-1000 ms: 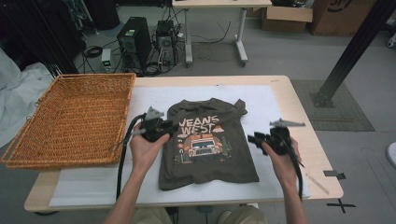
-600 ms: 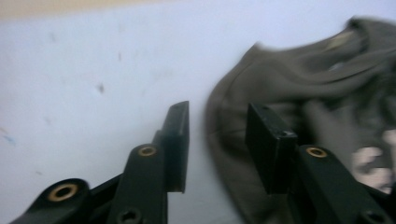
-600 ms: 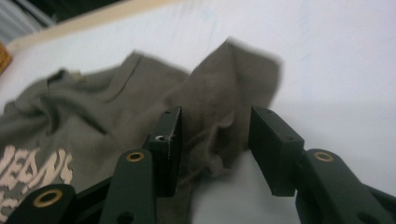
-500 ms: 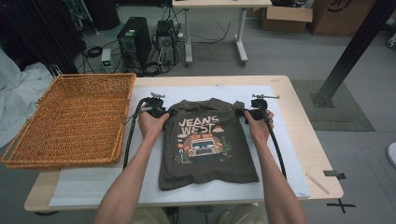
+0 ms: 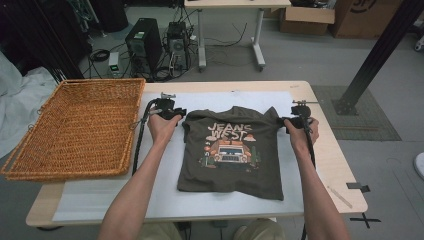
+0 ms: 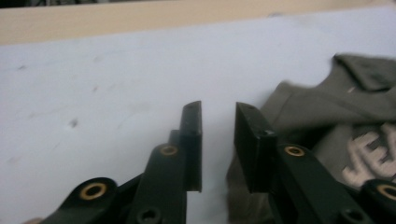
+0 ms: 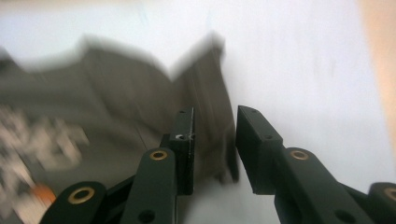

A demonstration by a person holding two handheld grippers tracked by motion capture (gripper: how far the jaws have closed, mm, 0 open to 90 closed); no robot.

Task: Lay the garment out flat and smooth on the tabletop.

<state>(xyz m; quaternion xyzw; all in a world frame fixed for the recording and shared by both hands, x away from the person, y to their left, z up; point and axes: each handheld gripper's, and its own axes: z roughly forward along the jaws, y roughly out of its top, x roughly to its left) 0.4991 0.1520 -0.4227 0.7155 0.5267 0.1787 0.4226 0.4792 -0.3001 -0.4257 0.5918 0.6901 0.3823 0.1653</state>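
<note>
white mat point(image 5: 120, 200) on wooden table point(image 5: 327, 160), wicker basket point(image 5: 75, 125), grey floor point(image 5: 300, 60)

A dark olive T-shirt point(image 5: 235, 150) lies print-up and flat on the white sheet, sleeves folded in.

A T-shirt point(image 5: 234, 150) lies flat on a mat point(image 5: 100, 200) that covers most of the table point(image 5: 330, 165). A wicker basket point(image 5: 75, 130) sits on the table's left end, just beside the mat. The left gripper point(image 5: 170, 111) is at the shirt's left shoulder, the right gripper point(image 5: 300, 119) at its right shoulder.
</note>
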